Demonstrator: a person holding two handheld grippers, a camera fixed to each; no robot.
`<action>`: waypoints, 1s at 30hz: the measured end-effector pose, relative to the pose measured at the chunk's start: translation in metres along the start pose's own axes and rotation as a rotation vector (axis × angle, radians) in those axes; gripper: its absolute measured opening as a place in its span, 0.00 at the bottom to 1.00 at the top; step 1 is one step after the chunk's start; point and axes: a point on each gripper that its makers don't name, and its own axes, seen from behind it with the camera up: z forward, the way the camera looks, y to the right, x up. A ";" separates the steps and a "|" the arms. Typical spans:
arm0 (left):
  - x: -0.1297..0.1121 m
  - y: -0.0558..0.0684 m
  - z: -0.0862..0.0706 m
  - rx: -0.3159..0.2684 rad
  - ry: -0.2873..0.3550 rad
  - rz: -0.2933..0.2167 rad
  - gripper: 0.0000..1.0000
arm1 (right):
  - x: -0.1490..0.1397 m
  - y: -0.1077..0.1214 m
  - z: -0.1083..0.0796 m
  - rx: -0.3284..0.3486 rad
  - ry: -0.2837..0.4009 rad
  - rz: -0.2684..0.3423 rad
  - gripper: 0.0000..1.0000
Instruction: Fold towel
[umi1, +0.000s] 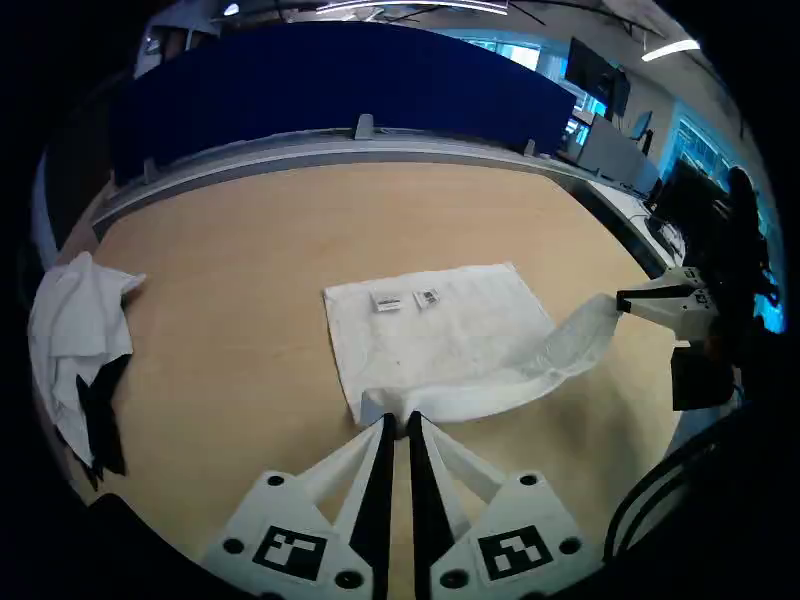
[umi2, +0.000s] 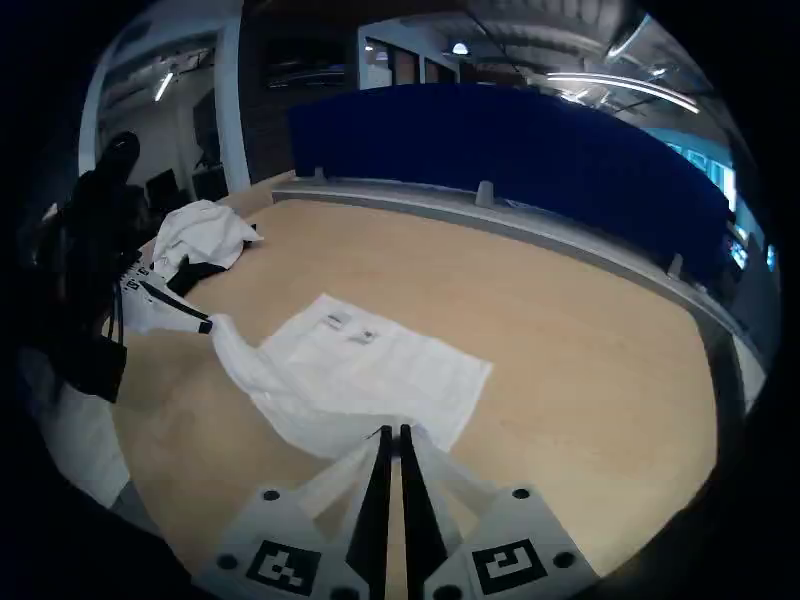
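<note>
Left tongs: the left tongs (umi1: 397, 420) reach in from the bottom of the left gripper view, their fingers drawn almost together and pinching the near corner of the towel (umi1: 450, 330).
Left tongs, seen from across: in the right gripper view they sit at the left (umi2: 205, 326), clamped on an end of the cloth, with a dark figure behind them.
Right tongs: the right tongs (umi2: 392, 432) rise from the bottom of the right gripper view, fingers nearly touching, with the towel's edge caught at their tips.
Right tongs, seen from across: in the left gripper view they stand at the right (umi1: 622, 300), gripping the other near corner, which is raised off the surface.
Towel: white and roughly rectangular, it lies near the middle of the counter (umi1: 250, 250). Its far part is flat, while its near edge is lifted and sags in a rumpled band between the two tongs.
Tags: two small tags (umi1: 405, 299) lie on the towel near its far edge; their print is too small to make out.
Counter: pale wood, bounded at the back by a grey rail and a dark blue partition (umi1: 330, 80).
Other cloth: a crumpled white cloth pile (umi1: 70, 320) lies at the counter's left edge, well apart from the towel, with a black piece (umi1: 100, 410) against it.
</note>
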 end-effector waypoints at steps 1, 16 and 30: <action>0.005 -0.003 0.005 0.000 -0.002 -0.019 0.10 | 0.003 0.005 0.007 -0.004 -0.001 0.002 0.06; 0.054 -0.039 0.073 0.000 -0.023 -0.068 0.10 | 0.019 0.056 0.082 -0.035 -0.057 0.016 0.06; 0.049 -0.050 0.087 0.015 -0.033 -0.075 0.11 | 0.014 0.065 0.094 -0.075 -0.071 0.040 0.11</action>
